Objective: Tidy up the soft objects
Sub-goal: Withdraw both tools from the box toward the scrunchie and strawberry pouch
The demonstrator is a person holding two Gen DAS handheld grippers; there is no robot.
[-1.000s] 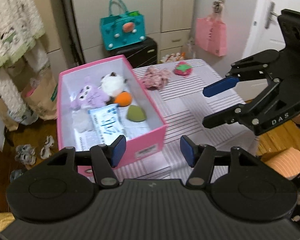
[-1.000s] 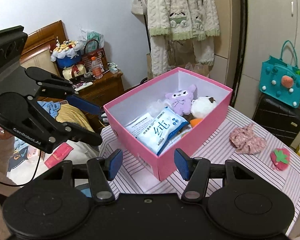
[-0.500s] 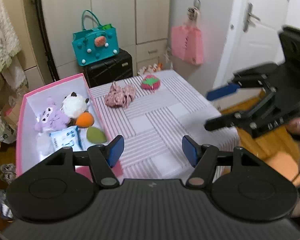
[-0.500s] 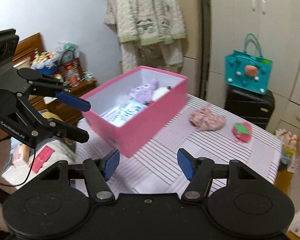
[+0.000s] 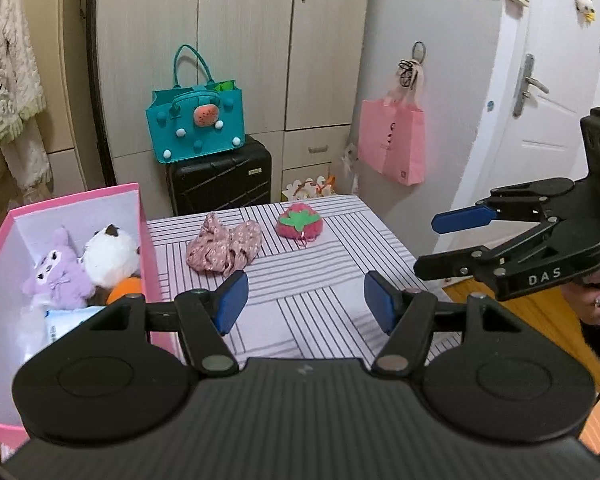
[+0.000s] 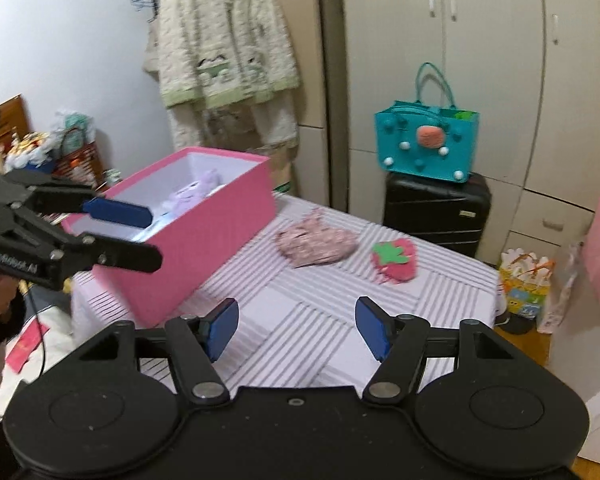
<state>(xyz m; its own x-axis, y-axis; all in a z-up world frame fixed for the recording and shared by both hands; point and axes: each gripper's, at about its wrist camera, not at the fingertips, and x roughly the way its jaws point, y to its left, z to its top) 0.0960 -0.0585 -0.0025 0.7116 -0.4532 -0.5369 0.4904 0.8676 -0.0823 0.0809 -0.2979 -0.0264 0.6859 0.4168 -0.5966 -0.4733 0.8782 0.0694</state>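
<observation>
I hold both tongs above the striped table (image 5: 332, 280), neither touching anything. My left gripper (image 5: 302, 302) is released and empty. My right gripper (image 6: 296, 330) is released too; its jaws have just been opening, with nothing between them. From the left camera the scrunchie (image 5: 224, 248) lies at 11 o'clock and the strawberry (image 5: 300, 224) at 12, near each other but apart. The pink box (image 5: 140, 216) stands at 9 o'clock on the table's left side, with a purple plush (image 5: 58, 276), a white plush (image 5: 110, 254) and an orange ball (image 5: 126, 288) inside.
</observation>
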